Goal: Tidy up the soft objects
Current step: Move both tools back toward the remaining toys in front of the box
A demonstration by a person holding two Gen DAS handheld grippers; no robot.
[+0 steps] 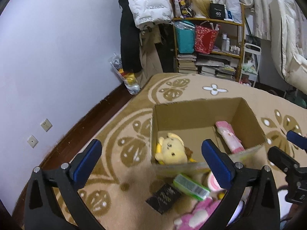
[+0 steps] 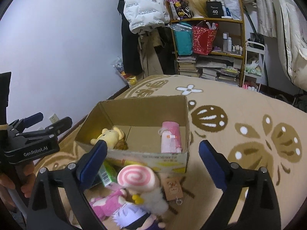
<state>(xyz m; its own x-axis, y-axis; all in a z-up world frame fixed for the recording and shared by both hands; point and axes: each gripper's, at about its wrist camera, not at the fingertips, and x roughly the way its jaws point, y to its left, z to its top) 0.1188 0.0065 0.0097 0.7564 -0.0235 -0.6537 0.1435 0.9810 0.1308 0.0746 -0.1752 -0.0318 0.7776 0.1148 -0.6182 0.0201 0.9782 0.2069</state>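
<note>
An open cardboard box stands on the rug. Inside lie a yellow plush dog at the left and a folded pink cloth at the right. My left gripper hangs open over the box's near left corner, nothing between its fingers. My right gripper is open above the box's near wall. In front of the box lie a plush with a pink swirl cap, a pink plush and a white-haired plush doll.
A green carton, a black packet and a brown tag lie near the plushes. A patterned tan rug covers the floor. At the back stand a cluttered shelf and hanging coats. The wall runs along the left.
</note>
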